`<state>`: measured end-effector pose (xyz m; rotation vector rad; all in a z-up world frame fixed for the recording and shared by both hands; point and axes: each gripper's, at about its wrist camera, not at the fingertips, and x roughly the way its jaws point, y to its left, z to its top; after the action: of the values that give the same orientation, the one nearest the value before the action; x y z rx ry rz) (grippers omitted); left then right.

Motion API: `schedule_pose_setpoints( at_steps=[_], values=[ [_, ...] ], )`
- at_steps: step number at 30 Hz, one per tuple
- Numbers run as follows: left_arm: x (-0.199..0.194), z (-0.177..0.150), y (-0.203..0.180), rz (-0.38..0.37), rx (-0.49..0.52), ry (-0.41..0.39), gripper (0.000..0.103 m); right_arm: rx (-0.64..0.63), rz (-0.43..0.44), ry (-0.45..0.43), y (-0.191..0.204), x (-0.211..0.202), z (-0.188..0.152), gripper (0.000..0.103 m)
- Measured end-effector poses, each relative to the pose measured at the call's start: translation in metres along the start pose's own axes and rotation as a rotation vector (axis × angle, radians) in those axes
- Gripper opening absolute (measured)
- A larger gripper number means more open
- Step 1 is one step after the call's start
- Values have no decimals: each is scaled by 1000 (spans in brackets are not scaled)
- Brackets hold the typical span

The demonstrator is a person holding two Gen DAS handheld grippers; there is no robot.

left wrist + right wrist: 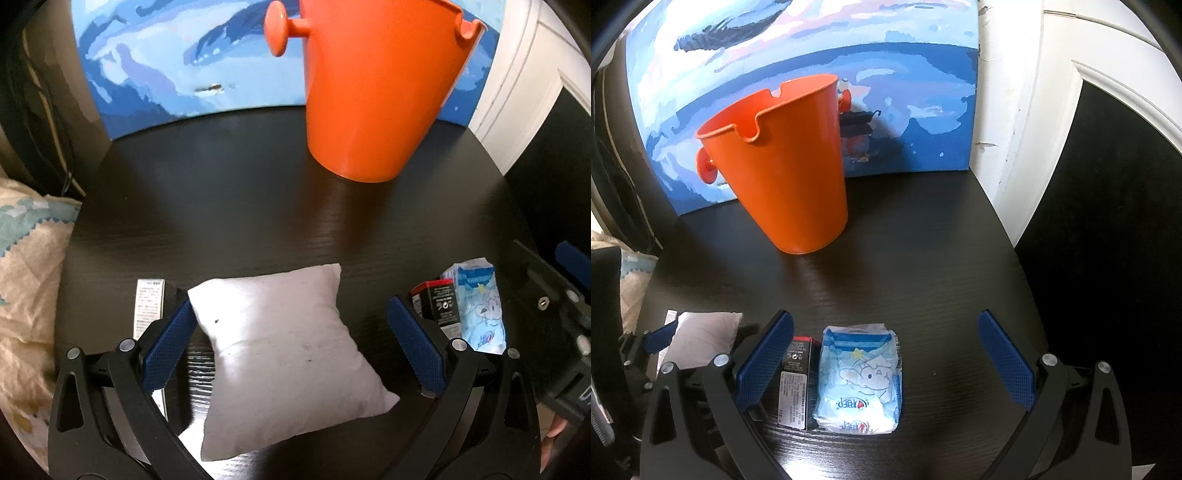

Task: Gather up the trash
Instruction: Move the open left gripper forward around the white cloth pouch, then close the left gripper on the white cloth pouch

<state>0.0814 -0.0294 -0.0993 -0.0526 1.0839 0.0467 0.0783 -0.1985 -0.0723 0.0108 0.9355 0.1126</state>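
A small white pillow-shaped pad point(284, 354) lies on the dark table between the open fingers of my left gripper point(291, 332). A light blue tissue pack point(858, 380) and a small black-and-red box point(796, 384) lie side by side between the open fingers of my right gripper point(886, 350). Both also show at the right of the left wrist view: the pack point(478, 306) and the box point(436, 302). An orange bucket point(783, 170) stands upright at the back of the table; it also shows in the left wrist view point(376, 92). A white label strip point(147, 306) lies left of the pad.
A blue painted canvas point(905, 110) leans behind the bucket. A white door frame point(1034, 129) is at the right. Patterned fabric point(26, 277) lies off the table's left edge. The dark table point(923, 258) is bare between bucket and trash.
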Motion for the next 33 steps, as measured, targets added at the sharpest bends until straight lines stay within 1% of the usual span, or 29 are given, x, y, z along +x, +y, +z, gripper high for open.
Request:
schedule_pose_setpoints(
  at_steps=[7,17,18,19,21,23,24,25,27,29,33],
  values=[
    [12,-4,-5,10,9,25,100,-7,-3,20,3,9,-2,99],
    [14,-5,-7,12,6,5,99,3,-2,30,4,13,-4,99],
    [14,-5,-8,11,6,2,95,1,-3,27,4,12,-4,99],
    [13,-5,-7,10,8,-4,89,-4,-5,23,5,12,-4,99],
    [10,-5,-9,5,15,-8,83,-6,-5,20,6,10,-5,99],
    [10,-5,-8,6,13,-7,82,-7,-6,19,7,10,-5,99],
    [9,-5,-7,7,11,-7,80,-6,-7,18,6,9,-5,99],
    [8,-5,-6,8,10,-8,74,-4,-8,15,6,9,-5,99],
    [6,-4,-4,17,4,-10,68,0,-9,11,6,8,-4,99],
    [3,-3,0,37,-11,-13,66,2,-9,4,5,5,-5,99],
    [-8,1,8,25,-43,-36,59,-7,-17,-11,6,1,-5,99]
  ],
)
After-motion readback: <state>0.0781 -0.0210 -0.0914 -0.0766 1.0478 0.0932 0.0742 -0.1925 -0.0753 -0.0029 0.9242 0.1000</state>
